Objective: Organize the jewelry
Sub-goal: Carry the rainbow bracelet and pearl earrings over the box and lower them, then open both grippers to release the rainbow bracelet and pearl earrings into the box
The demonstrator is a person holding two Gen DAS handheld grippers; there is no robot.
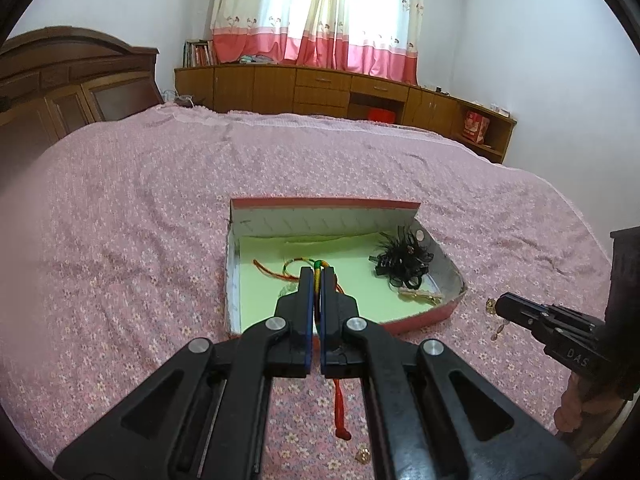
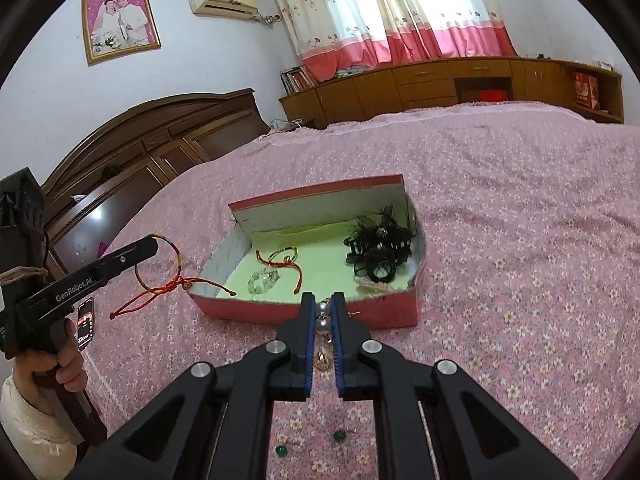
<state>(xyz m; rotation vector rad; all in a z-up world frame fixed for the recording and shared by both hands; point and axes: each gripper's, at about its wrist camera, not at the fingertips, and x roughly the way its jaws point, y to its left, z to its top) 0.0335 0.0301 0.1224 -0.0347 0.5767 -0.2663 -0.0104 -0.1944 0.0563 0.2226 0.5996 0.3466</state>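
Note:
A red box (image 1: 420,320) with a pale green floor lies on the bed; it also shows in the right wrist view (image 2: 360,312). My left gripper (image 1: 319,276) is shut on a multicoloured cord bracelet (image 2: 176,256), held above the box's near left corner, its red tail (image 1: 340,412) hanging down. My right gripper (image 2: 322,304) is slightly apart, its pads on either side of a silver bead earring (image 2: 323,320) on the bedspread in front of the box. Inside the box lie a red cord bracelet (image 2: 280,264), a pale bead bracelet (image 2: 262,280) and a black feathered hair clip (image 2: 380,252).
A gold earring (image 1: 491,306) and a small gold piece (image 1: 363,456) lie on the pink floral bedspread (image 1: 120,240). Two green beads (image 2: 339,435) lie near me. A phone (image 2: 85,322) lies at the left. A wooden headboard (image 2: 152,140) stands left, cabinets behind.

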